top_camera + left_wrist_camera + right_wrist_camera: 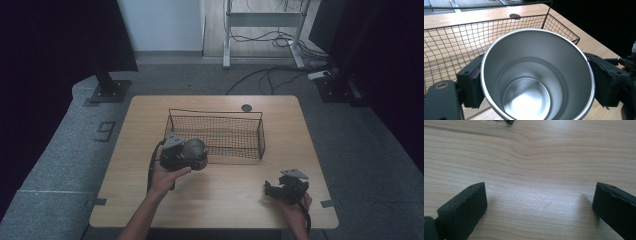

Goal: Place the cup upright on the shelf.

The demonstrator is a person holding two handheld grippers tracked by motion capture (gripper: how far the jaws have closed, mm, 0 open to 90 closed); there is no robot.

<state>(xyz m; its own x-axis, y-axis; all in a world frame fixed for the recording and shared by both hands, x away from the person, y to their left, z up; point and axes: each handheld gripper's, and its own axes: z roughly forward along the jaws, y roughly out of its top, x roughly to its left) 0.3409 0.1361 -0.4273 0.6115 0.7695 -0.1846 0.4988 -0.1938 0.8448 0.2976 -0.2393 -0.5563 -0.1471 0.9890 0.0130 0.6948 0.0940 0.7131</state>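
We see a cup [537, 75] of smooth brushed metal with a soft satin sheen, clamped between matt black, slightly rough pads [607, 82]. At its 12 o'clock stands a thin black wire-mesh basket [454, 37]. The table [536, 157] is pale, smooth-grained wood, faintly glossy.

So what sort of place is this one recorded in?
Probably a lab or recording studio: a lone wooden table on grey carpet, black curtains at the sides, and loose cables on the floor behind.

The left gripper [192, 155] sits at nine o'clock from centre, jaws clamped on a metal cup [537, 75]. The right gripper [272, 190], at five o'clock, has its jaws spread wide apart.
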